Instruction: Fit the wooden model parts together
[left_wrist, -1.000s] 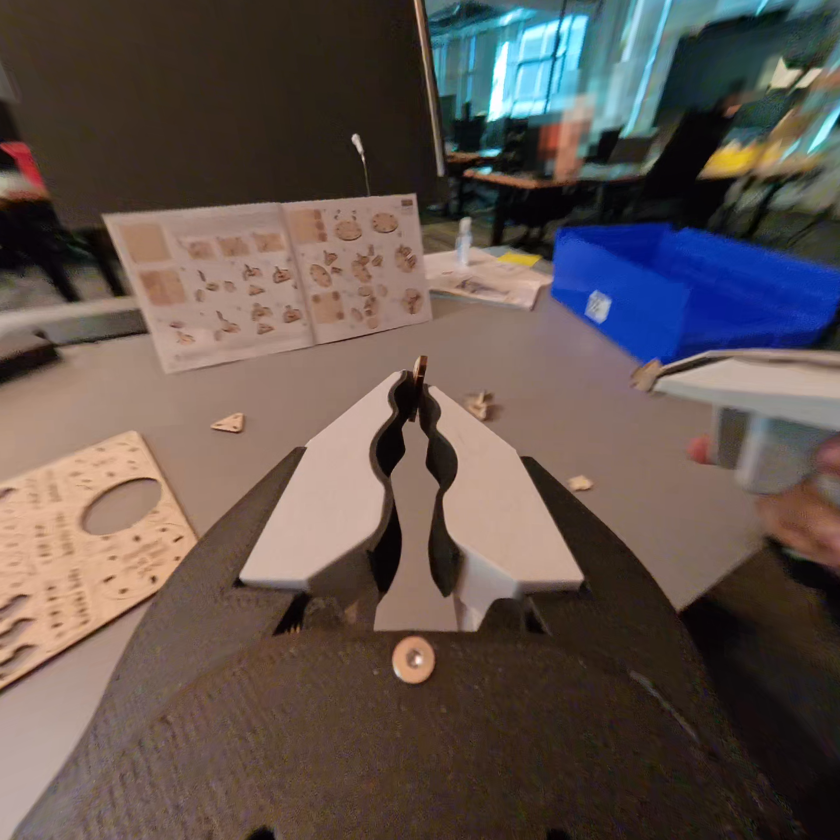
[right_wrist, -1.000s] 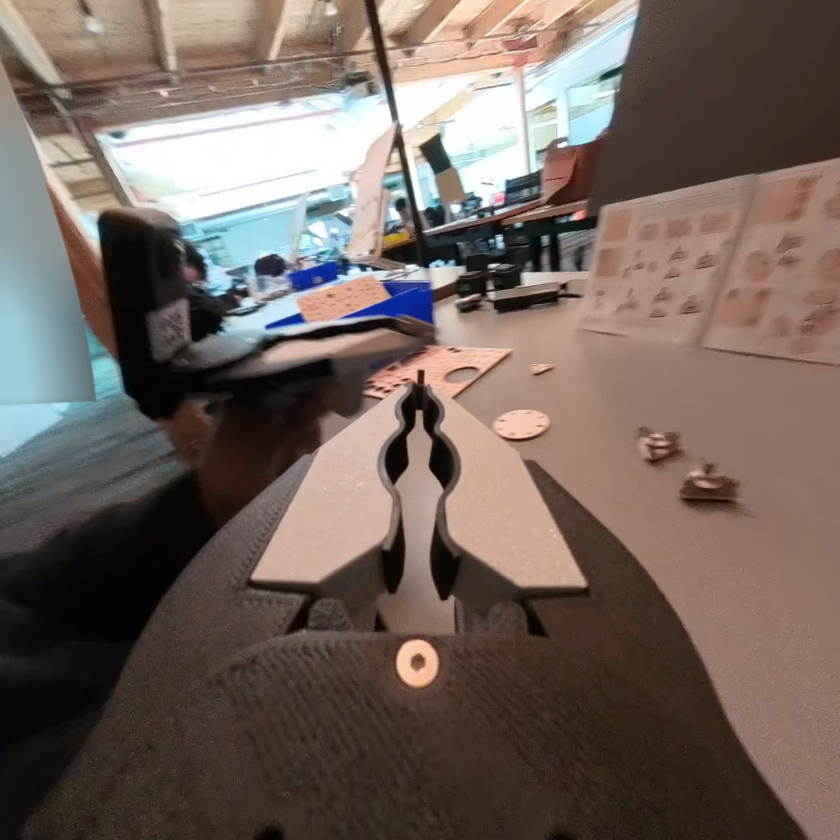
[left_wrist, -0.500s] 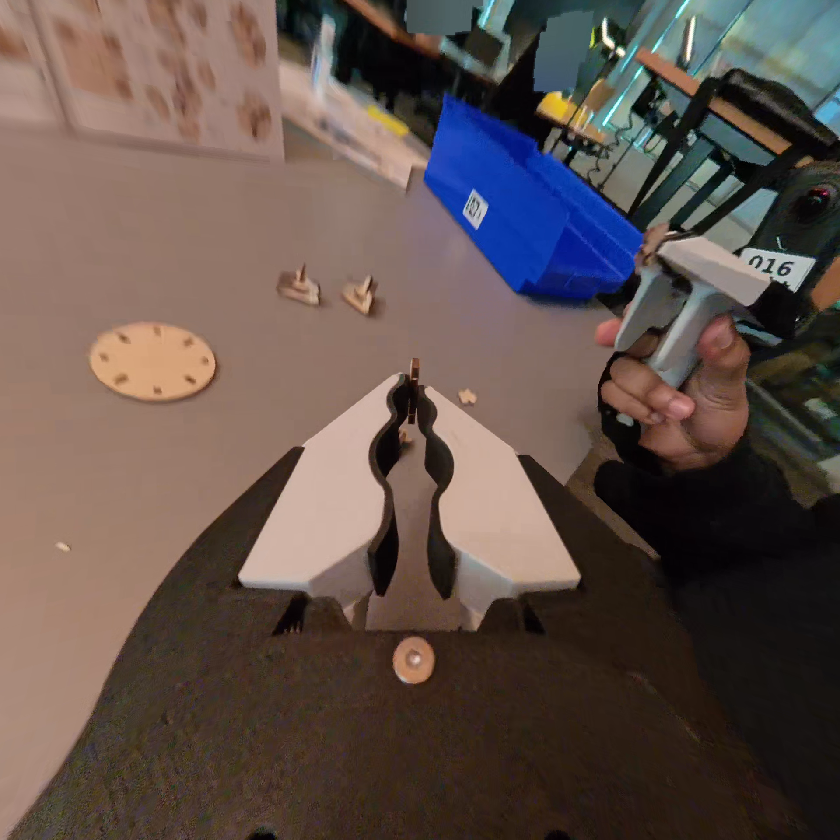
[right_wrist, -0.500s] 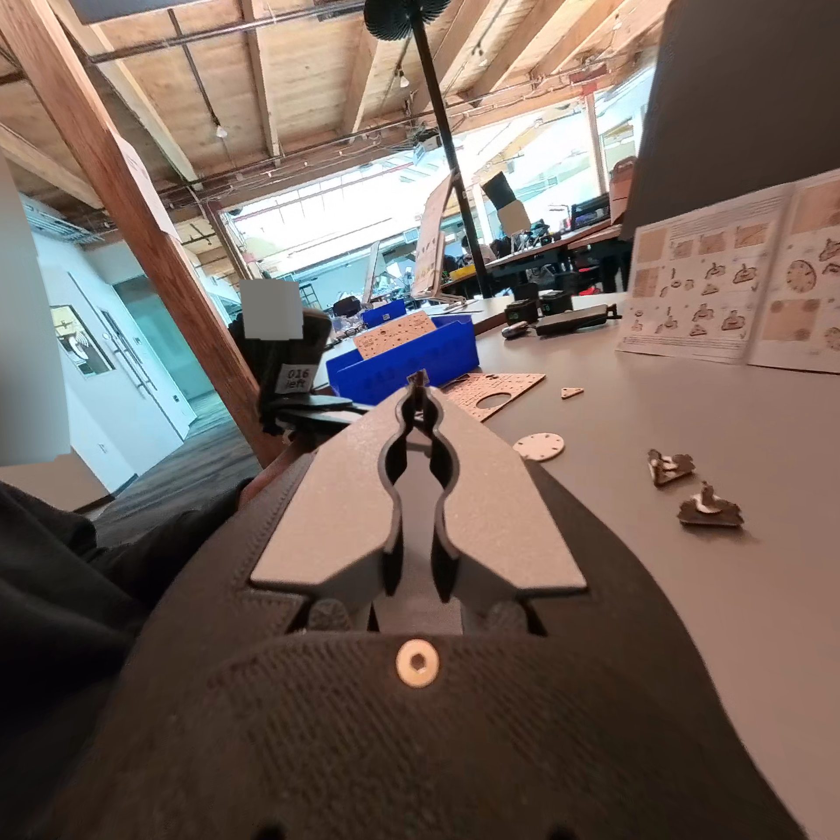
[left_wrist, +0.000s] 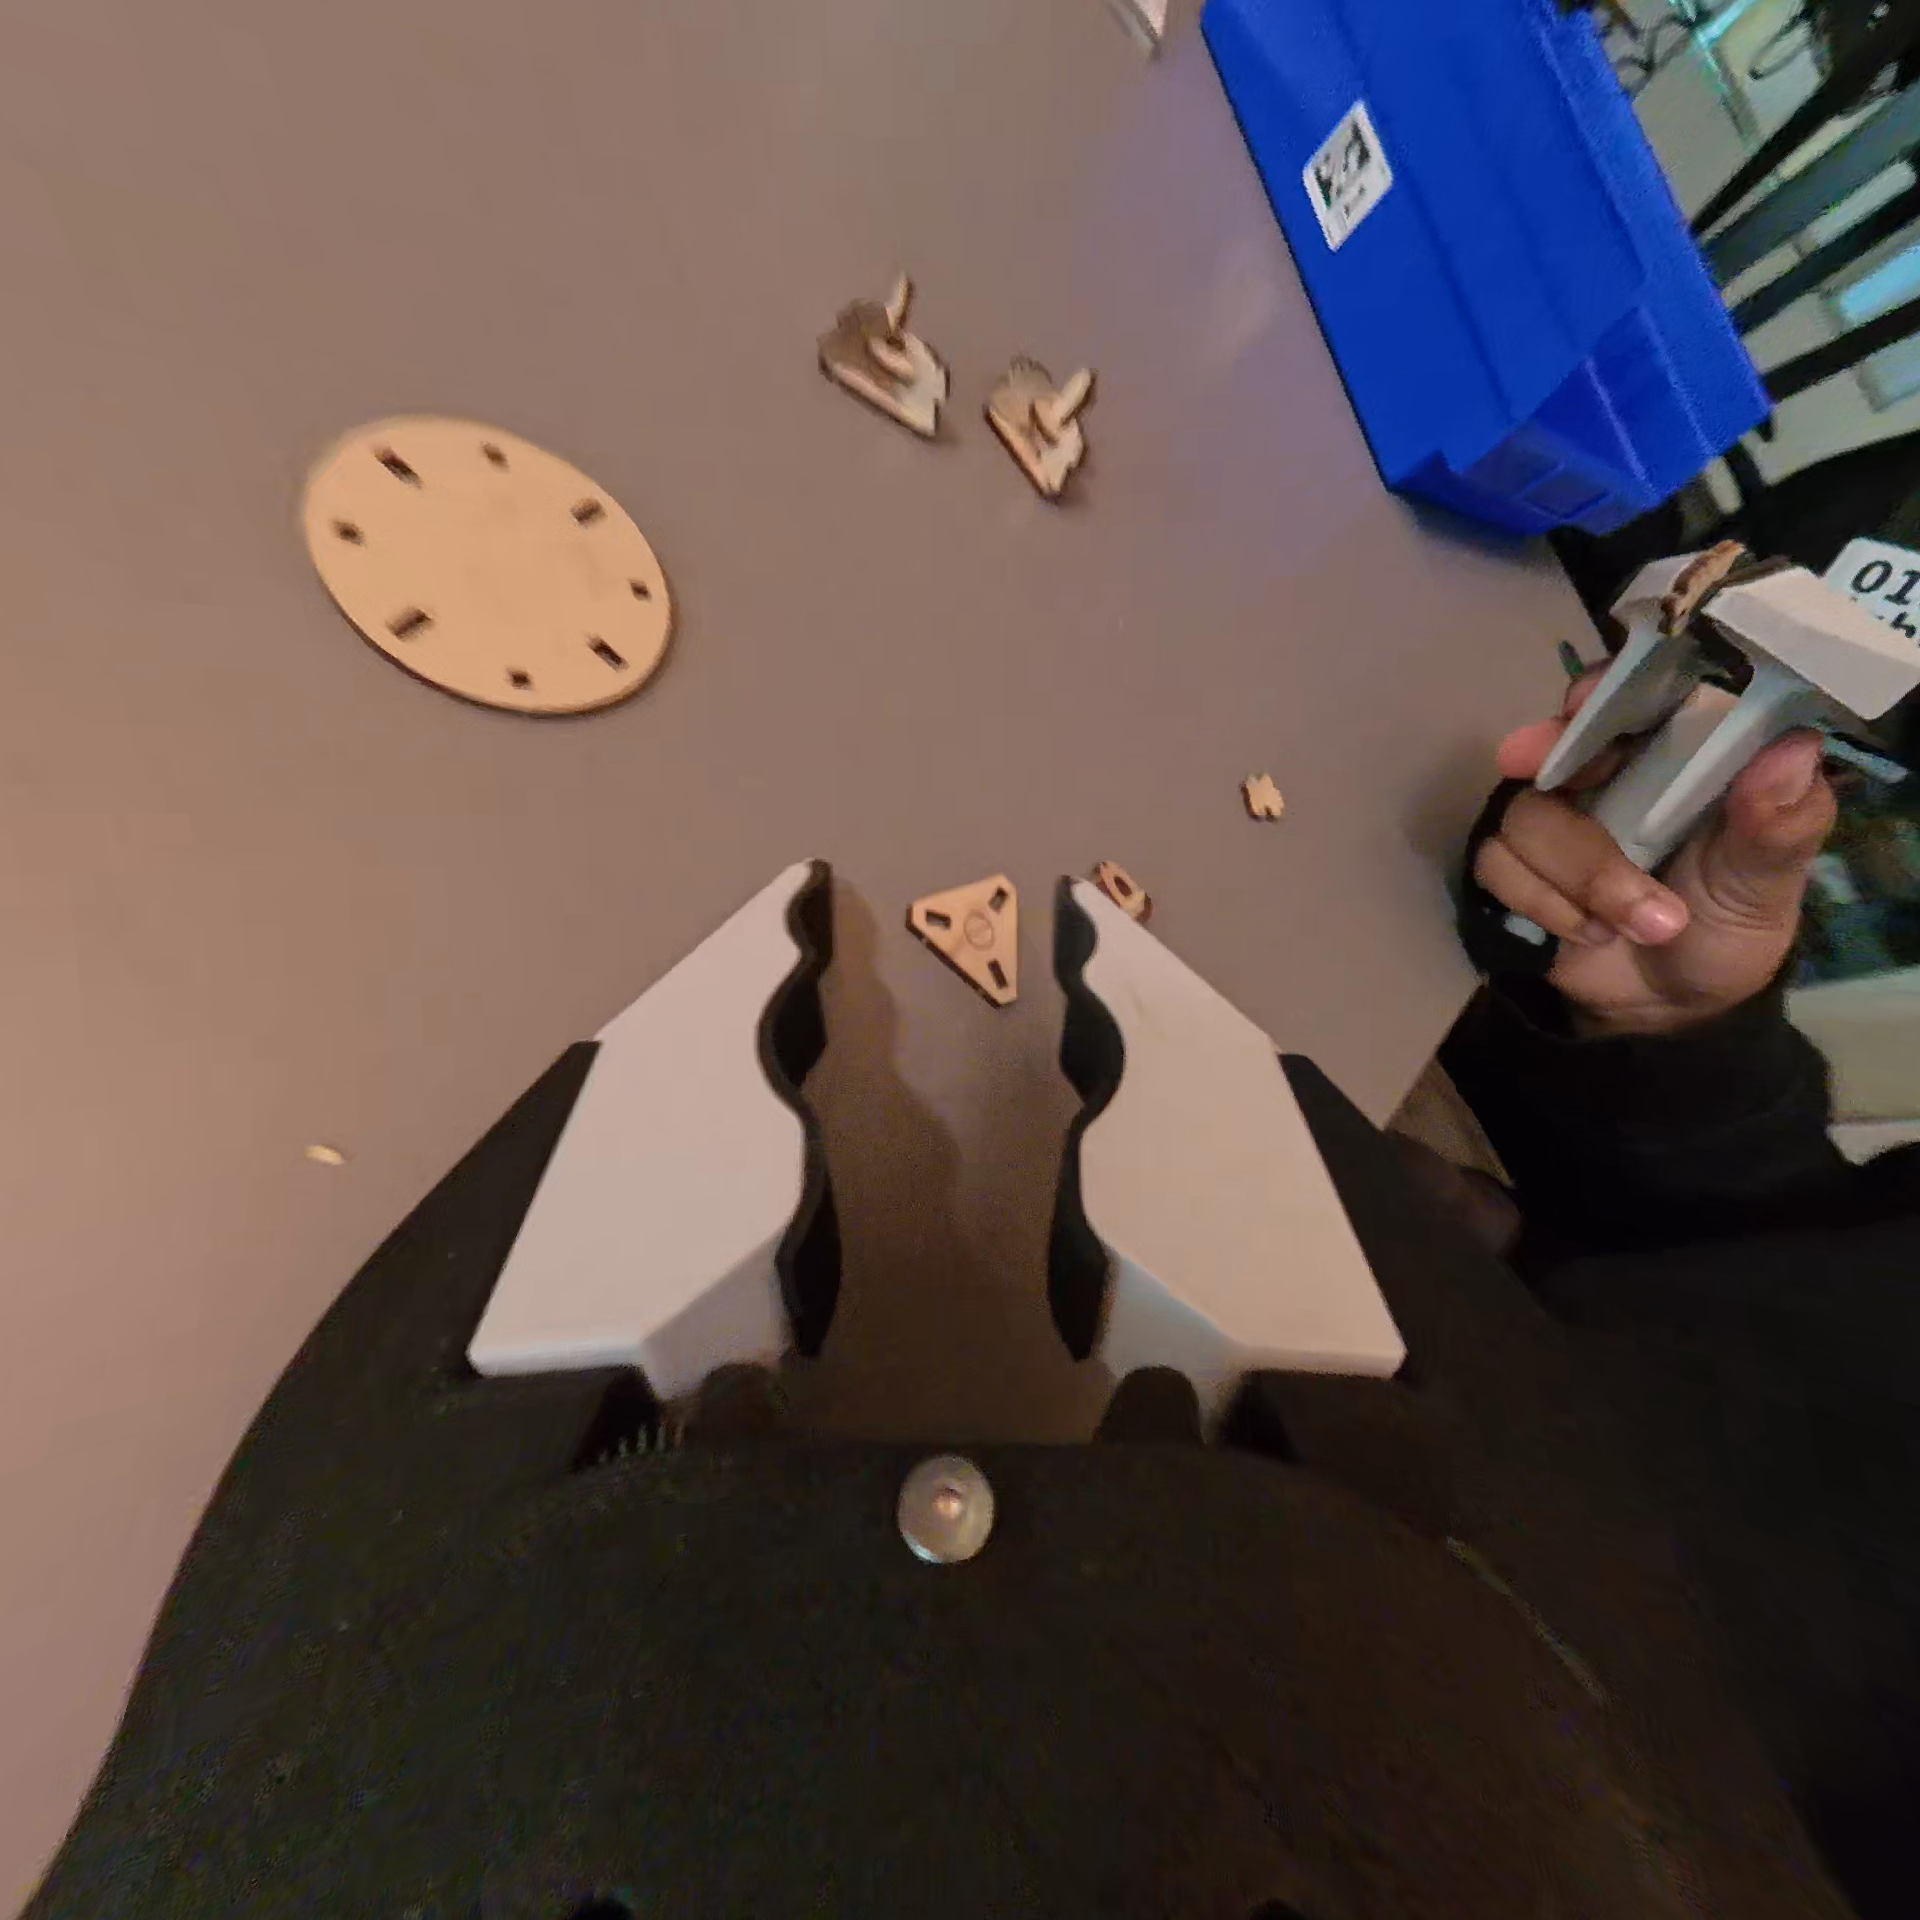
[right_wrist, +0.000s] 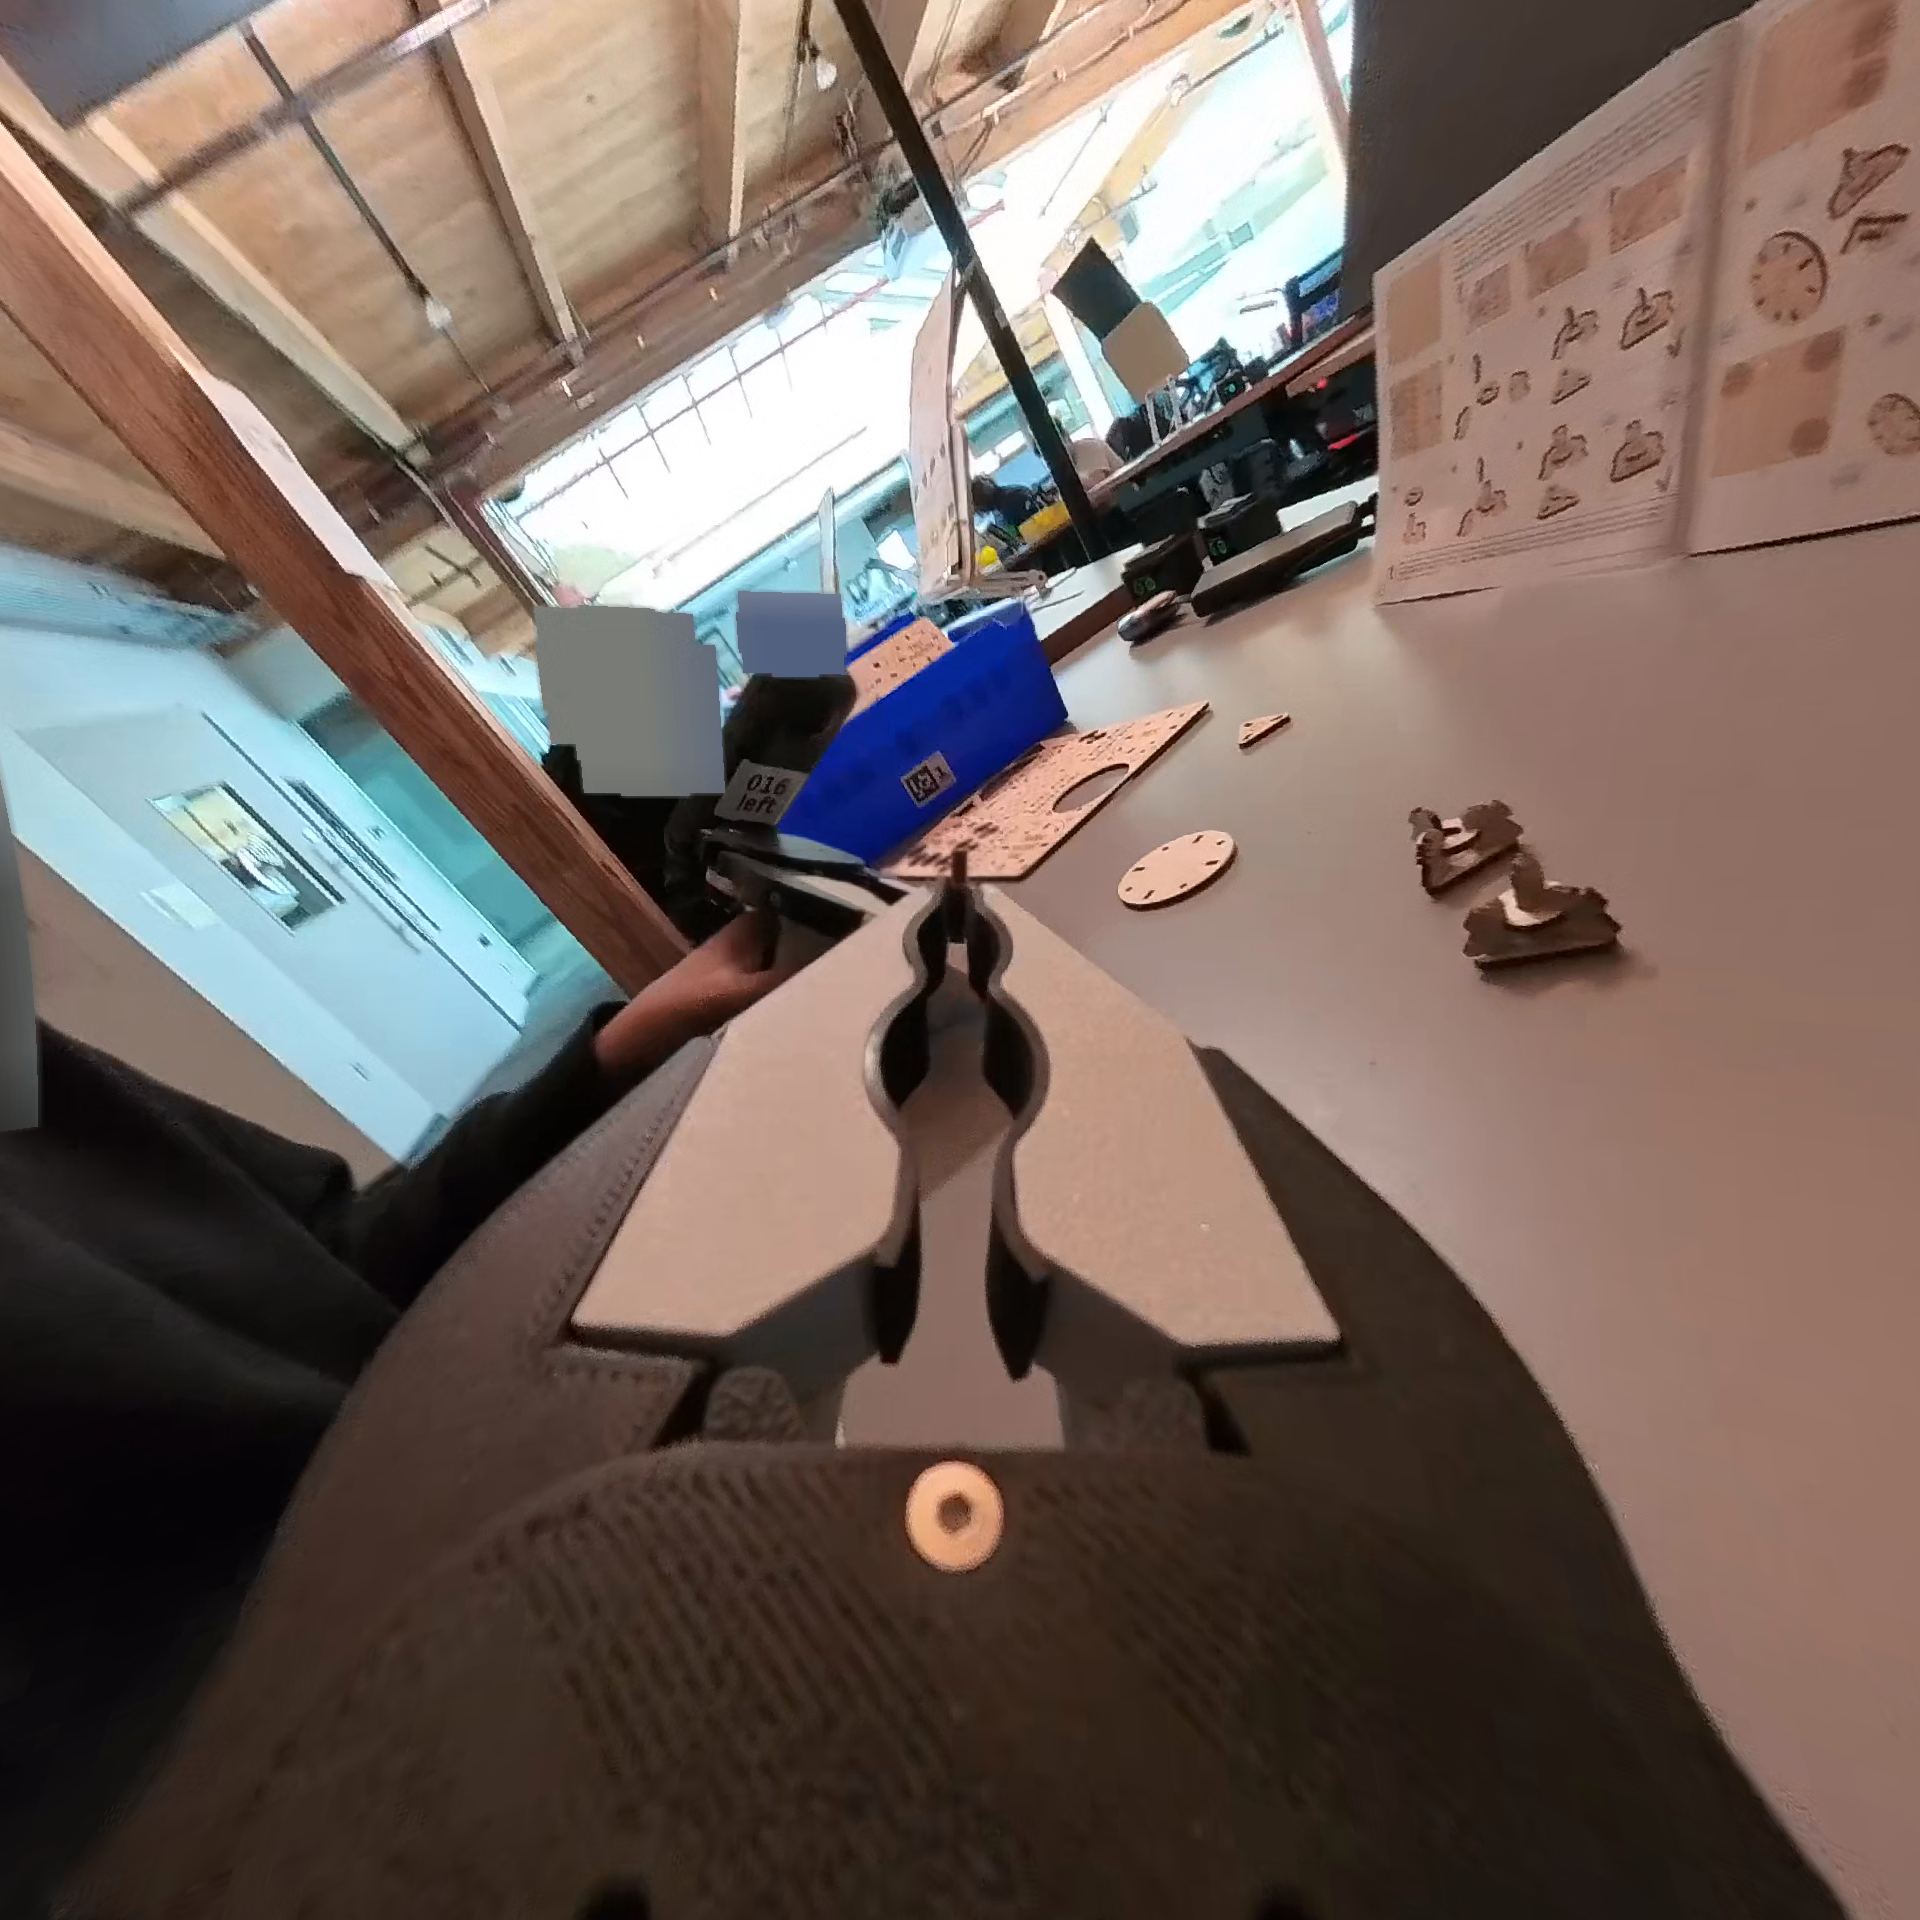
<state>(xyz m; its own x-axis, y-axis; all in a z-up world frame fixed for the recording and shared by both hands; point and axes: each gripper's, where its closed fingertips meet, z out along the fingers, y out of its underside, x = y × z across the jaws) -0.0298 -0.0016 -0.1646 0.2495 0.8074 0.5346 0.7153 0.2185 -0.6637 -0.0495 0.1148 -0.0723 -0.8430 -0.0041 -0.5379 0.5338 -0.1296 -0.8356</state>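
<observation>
Surface: grey table (left_wrist: 520, 1039) in a workshop with timber ceiling beams.
Left gripper (left_wrist: 943, 883): jaws spread wide, nothing gripped, hovering low over the table.
Triangle piece (left_wrist: 971, 935): small wooden plate lying flat between the left fingertips, touching neither.
Small slotted bit (left_wrist: 1122, 889): just beyond the right-hand fingertip.
Round disc (left_wrist: 486, 564): ahead and to the left.
Two small assemblies (left_wrist: 883, 358): farther ahead.
Blue bin (left_wrist: 1475, 260): far ahead, right.
Right gripper (right_wrist: 954, 899): pinched shut on a thin wooden piece (left_wrist: 1688, 594) standing edge-on at its tips.
</observation>
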